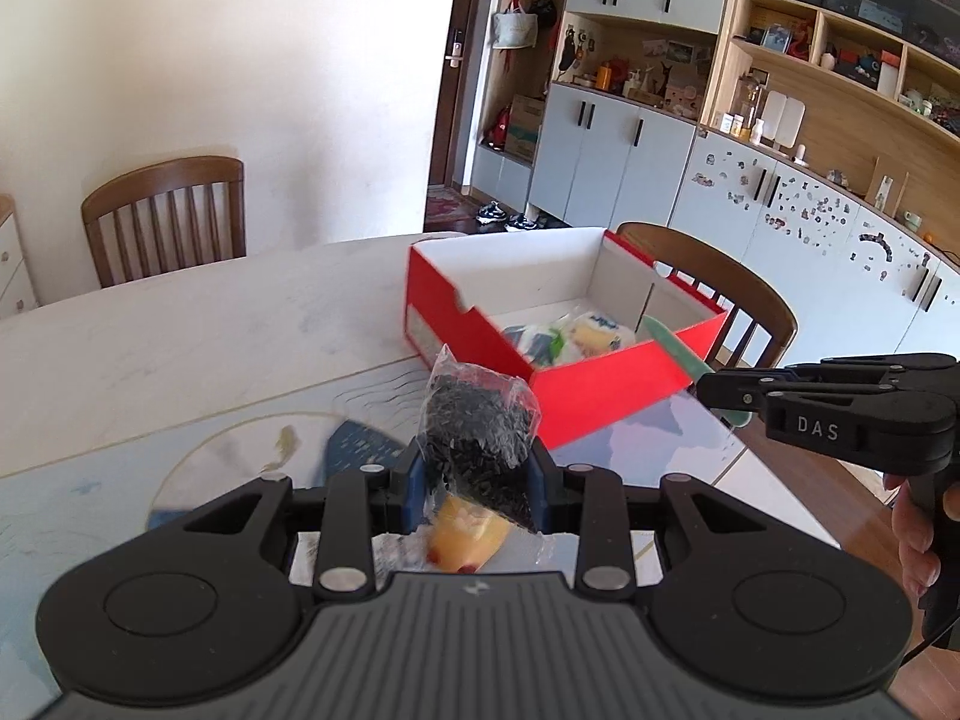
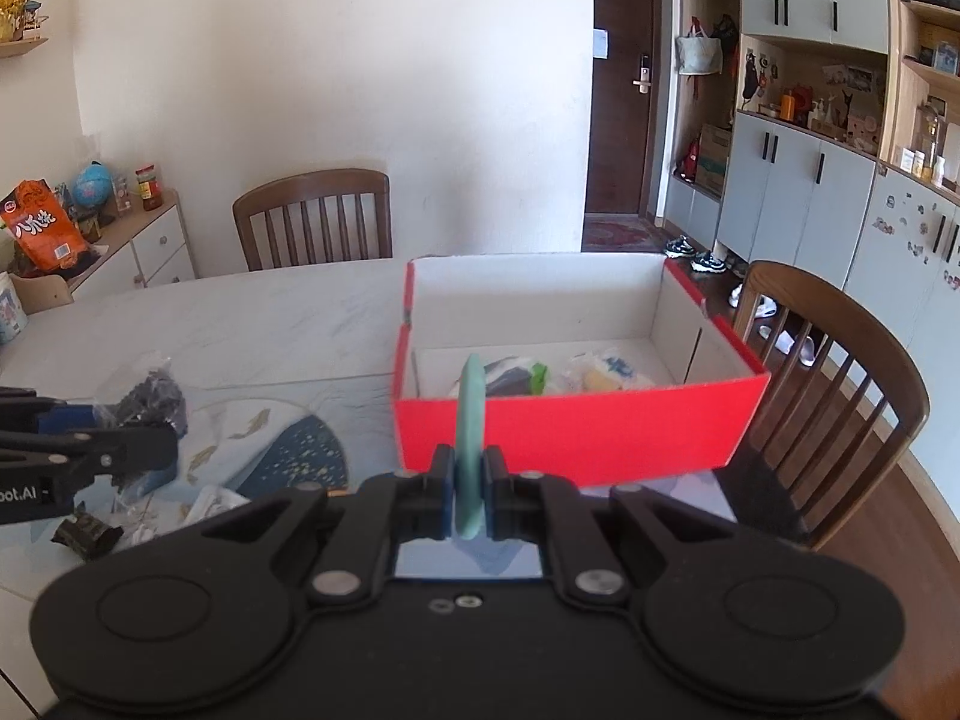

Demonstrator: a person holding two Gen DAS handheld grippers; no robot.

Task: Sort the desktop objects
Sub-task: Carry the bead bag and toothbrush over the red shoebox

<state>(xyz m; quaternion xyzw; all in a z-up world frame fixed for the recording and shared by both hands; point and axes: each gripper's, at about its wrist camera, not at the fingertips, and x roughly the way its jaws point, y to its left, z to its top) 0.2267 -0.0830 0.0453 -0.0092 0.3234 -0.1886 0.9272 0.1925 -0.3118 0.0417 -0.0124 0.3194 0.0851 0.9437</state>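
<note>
Left gripper (image 1: 477,480) clamps a clear snack packet (image 1: 477,420) between its fingers; right gripper (image 2: 468,498) pinches an upright green strip (image 2: 470,420).

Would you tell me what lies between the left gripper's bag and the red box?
Only bare table mat separates the clear bag from the red box, as the left wrist view shows.

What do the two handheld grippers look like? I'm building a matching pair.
Both the left gripper and the right gripper are black plastic with round side discs, silver pivot pins and blue finger pads. The left one's ribbed body is grey. The right one reads "DAS" in white, with a black cable below its handle.
</note>
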